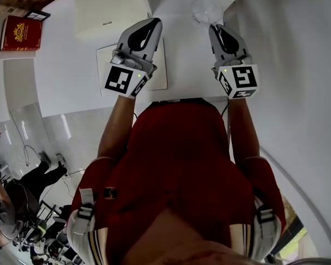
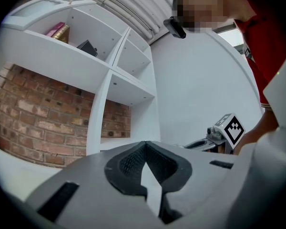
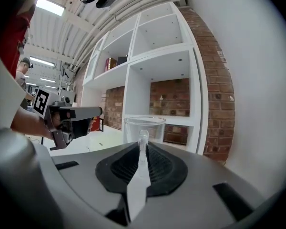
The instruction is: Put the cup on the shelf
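Note:
A clear plastic cup (image 1: pixel 206 8) hangs upright in front of my right gripper (image 1: pixel 217 27), which is shut on its near wall. In the right gripper view the cup (image 3: pixel 156 127) rises just beyond the jaws, and the rim is pinched at my right gripper (image 3: pixel 142 141). The white shelf unit (image 3: pixel 158 55) with open compartments stands straight ahead of it against a brick wall. My left gripper (image 1: pixel 153 22) hovers level with the right one, shut with nothing in it. In its own view my left gripper (image 2: pixel 144 146) has its tips together, and the shelf unit (image 2: pixel 103 78) lies ahead.
Books (image 2: pixel 58 31) stand in an upper shelf compartment. A red book (image 1: pixel 21 33) lies on a white ledge at the far left. A white sheet (image 1: pixel 159 70) lies on the table below the left gripper. A plain white wall (image 1: pixel 298 48) runs along the right.

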{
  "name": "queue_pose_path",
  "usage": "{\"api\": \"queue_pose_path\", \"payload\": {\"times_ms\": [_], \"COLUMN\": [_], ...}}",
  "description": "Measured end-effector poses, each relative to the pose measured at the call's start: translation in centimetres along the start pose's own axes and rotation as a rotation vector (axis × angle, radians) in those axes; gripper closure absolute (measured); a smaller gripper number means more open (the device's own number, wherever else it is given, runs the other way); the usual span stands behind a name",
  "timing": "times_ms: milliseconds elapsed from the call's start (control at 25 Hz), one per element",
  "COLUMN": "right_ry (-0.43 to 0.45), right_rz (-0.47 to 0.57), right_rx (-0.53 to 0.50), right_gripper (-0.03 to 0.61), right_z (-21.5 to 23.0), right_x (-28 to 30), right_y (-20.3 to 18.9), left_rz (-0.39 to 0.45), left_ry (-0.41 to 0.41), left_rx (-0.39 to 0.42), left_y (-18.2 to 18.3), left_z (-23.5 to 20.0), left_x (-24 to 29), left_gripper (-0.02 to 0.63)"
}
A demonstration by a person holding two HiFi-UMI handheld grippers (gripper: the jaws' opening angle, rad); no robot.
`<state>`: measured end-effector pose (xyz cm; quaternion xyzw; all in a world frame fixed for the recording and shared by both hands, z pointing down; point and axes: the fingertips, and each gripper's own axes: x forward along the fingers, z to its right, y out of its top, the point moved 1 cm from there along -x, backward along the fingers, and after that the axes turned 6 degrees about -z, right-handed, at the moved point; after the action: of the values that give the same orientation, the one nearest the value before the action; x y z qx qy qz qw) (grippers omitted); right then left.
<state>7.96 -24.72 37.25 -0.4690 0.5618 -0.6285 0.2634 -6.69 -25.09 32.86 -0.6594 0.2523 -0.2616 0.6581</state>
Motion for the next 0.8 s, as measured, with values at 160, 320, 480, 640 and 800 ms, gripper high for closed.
{"api": "queue_pose_path", "payload": {"times_ms": [160, 320, 480, 640, 800], "right_ry": [0.025, 0.044, 0.056, 0.061, 0.065], "right_rz": [-0.023, -0.041, -0.057, -0.072, -0.085], "right_rx": [0.003, 0.011, 0.019, 0.022, 0.033], "right_gripper": [0.551, 0.551, 0.552, 0.551, 0.551], "right_z": [1.0, 1.9, 3.1, 3.9, 4.4], "right_x": [1.9, 3.4, 4.7, 7.1, 9.1], "right_y": [-1.1, -1.9, -2.3, -3.1, -4.0], "left_rz": [-0.02, -0.05, -0.059, -0.053, -0.075], "left_ry": [0.018, 0.041, 0.053, 0.063, 0.067], "left_rx": [0.007, -0.004, -0.006, -0.014, -0.017], "left_y": [-1.2, -2.3, -2.6, -3.0, -3.9], "left_z": [-0.3, -0.5, -0.4, -1.0, -1.5], "left_x": [1.2, 2.4, 3.6, 4.8, 5.3], "left_gripper": [0.607, 0.607, 0.607, 0.607, 0.607]}}
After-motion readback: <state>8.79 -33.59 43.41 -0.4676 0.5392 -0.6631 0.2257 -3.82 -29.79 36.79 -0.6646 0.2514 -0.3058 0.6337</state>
